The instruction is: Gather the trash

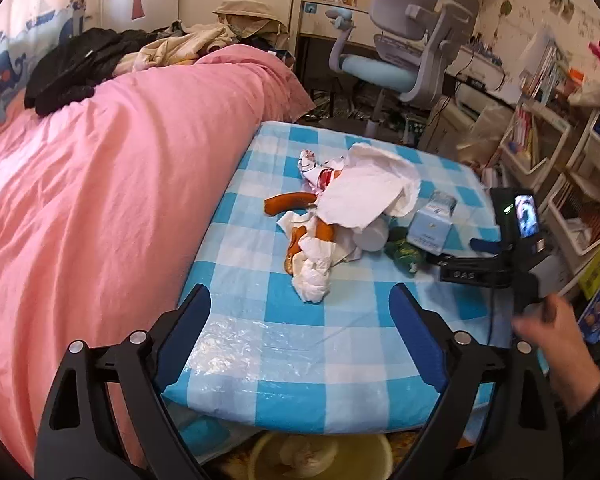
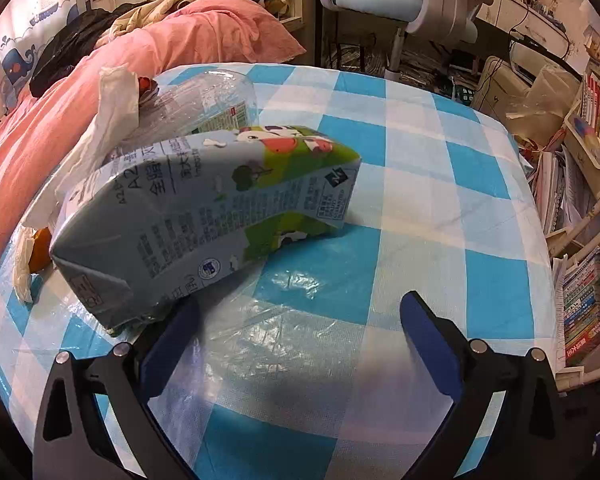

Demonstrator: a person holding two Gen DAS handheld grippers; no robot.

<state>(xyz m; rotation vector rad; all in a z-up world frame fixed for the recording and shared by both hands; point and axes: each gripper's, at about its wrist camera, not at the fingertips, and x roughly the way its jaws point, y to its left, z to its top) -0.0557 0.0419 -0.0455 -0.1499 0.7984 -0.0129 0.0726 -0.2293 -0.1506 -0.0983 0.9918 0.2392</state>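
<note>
Both grippers, left (image 1: pixel 300 320) and right (image 2: pixel 300 328), are held spread wide and empty above the blue-checked bench (image 2: pixel 440 208); the blue-green paper milk carton (image 2: pixel 204 216) is seen lying just beside the right gripper's left finger.

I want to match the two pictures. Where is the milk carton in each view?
Left wrist view: the milk carton lies right of centre, at the right end of the trash pile, near the right claw.
Right wrist view: it fills the left-centre, lying on its side, just ahead of the claw's left finger.
Shared landmark: the blue checked tablecloth.
</note>
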